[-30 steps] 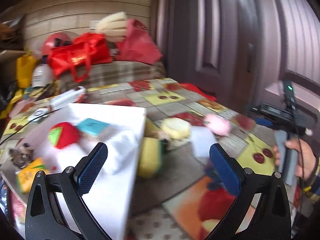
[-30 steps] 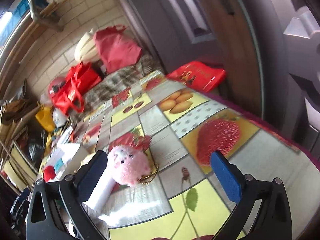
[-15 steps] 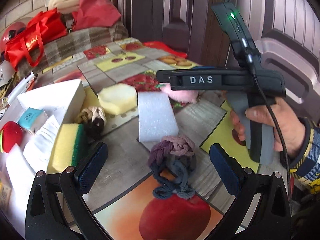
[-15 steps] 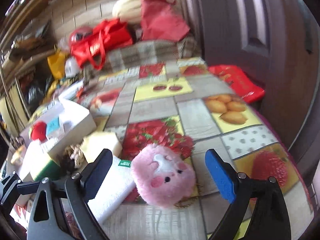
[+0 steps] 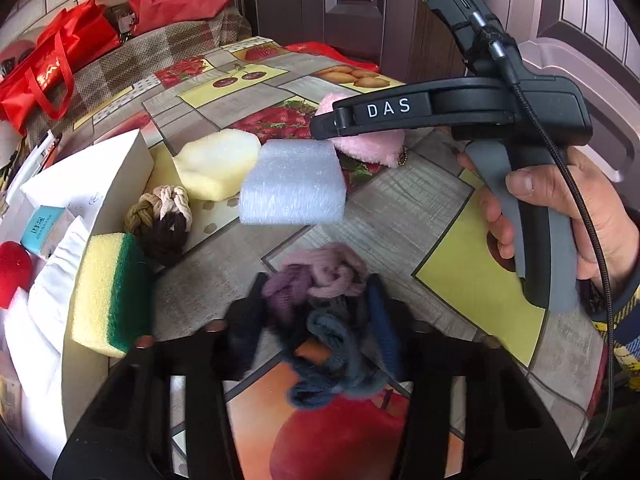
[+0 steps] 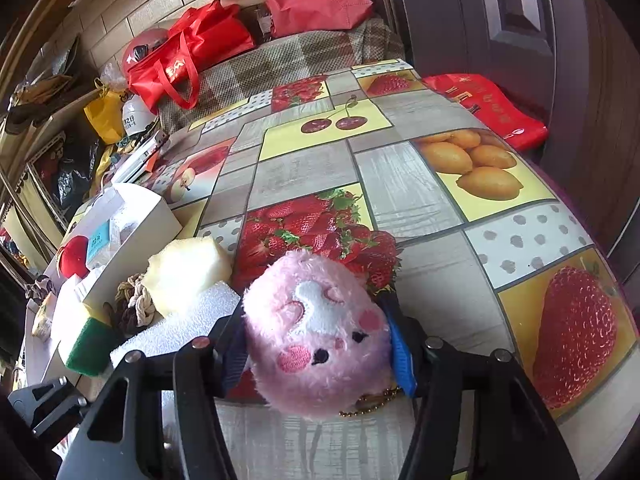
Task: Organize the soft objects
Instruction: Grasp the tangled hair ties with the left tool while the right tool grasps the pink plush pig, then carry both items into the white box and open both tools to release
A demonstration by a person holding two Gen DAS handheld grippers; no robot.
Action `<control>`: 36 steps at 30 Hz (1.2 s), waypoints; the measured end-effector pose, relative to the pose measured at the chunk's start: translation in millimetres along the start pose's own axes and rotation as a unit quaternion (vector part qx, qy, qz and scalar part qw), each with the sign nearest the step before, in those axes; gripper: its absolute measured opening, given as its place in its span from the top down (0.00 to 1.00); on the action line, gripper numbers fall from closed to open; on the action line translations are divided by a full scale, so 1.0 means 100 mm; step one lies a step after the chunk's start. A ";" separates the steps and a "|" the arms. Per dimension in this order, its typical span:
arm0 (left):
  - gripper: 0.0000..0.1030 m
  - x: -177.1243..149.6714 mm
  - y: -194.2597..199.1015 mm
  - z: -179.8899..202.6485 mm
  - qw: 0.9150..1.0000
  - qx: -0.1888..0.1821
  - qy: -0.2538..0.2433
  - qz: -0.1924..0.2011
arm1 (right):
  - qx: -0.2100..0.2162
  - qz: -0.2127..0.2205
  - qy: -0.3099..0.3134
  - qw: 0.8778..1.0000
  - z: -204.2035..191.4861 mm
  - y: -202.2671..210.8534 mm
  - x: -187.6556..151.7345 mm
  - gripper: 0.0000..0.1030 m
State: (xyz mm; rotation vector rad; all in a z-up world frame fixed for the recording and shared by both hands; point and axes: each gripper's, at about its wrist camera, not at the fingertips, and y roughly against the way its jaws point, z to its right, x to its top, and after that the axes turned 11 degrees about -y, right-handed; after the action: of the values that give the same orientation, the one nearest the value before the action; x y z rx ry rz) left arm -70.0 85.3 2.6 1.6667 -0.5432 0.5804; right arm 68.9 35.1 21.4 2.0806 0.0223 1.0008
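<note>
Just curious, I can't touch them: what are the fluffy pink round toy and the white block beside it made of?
The fluffy pink round toy looks like plush fabric: shaggy pile, embroidered face, small metal bead chain. The white rectangular block seems to be packing foam: matte, fine grainy texture.

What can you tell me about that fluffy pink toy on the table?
The pink plush toy is a round, fuzzy animal face: white stitched snout patch, dark embroidered eye, rosy cheek patches. A small gold ball chain hangs from its near edge. It lies face up on the fruit-print tablecloth, partly over the strawberry panel, with the white foam block just beside it. The right gripper straddles it, its jaws closing, blue pads against both sides of the fur.
</note>
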 end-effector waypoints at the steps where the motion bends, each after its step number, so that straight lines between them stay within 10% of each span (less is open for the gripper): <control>1: 0.64 0.01 0.00 -0.01 1.000 -0.002 0.001 0.002 | -0.001 0.002 -0.002 1.000 0.01 0.00 0.01 0.43; 18: 0.67 -0.20 0.67 -0.13 0.983 0.079 0.045 0.162 | -0.003 0.187 -0.066 0.980 0.20 0.63 -0.10 0.43; 36: 0.67 -0.35 0.94 -0.22 0.966 0.111 0.076 0.220 | -0.020 0.242 0.005 0.970 -0.18 0.90 -0.44 0.43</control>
State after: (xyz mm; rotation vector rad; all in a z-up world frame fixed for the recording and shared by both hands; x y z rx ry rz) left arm -158.5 92.7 54.2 1.6991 -0.7644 1.1188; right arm -0.8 -28.0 60.5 2.0873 -0.5197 1.2833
